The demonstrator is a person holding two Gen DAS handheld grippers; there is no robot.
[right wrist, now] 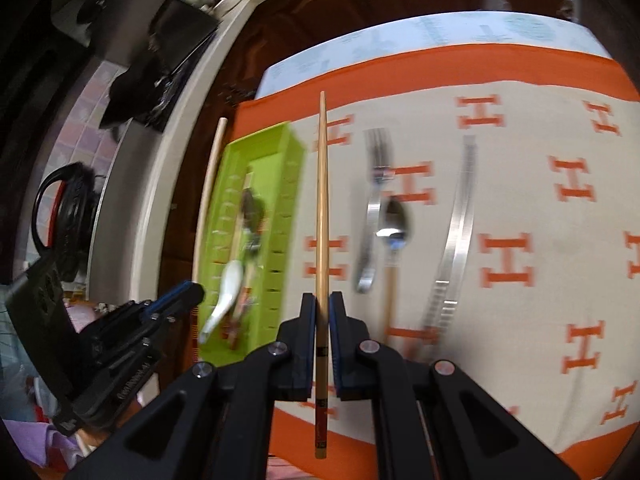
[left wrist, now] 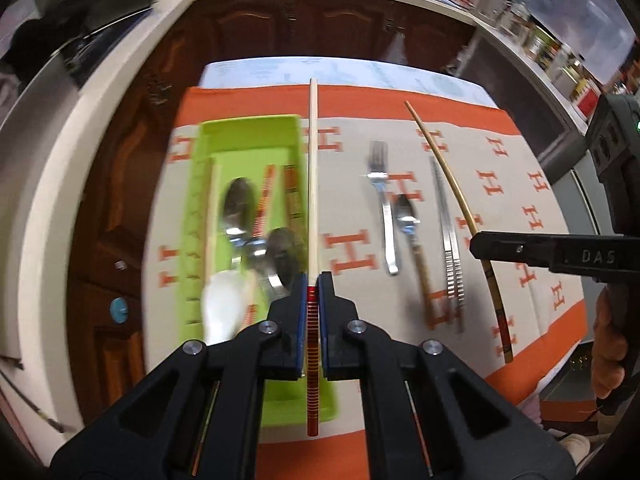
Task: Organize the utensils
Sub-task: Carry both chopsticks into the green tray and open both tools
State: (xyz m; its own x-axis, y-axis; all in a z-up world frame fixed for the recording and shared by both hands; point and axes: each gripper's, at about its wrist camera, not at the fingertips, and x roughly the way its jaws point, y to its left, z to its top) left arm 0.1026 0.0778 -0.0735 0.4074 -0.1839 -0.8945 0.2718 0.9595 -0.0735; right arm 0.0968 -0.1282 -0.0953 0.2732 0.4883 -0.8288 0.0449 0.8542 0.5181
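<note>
The right claw (left wrist: 478,243) reads "DAS" (cut off), and the cloth (right wrist: 520,184) repeats orange "H" marks.

I am working in a home kitchen: dark wood cabinets (left wrist: 280,20) under a pale countertop (left wrist: 60,152), and jars on a shelf (left wrist: 560,52).

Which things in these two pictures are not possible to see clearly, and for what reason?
- Tray contents, left wrist view: motion blur smears the spoons; their count is unclear.
- Same tray, right wrist view: blurred, and the left gripper covers its near corner.
- Tongs, right wrist view: the near end is hidden behind the right gripper.
- Counter items, both views: too small and blurred.
</note>
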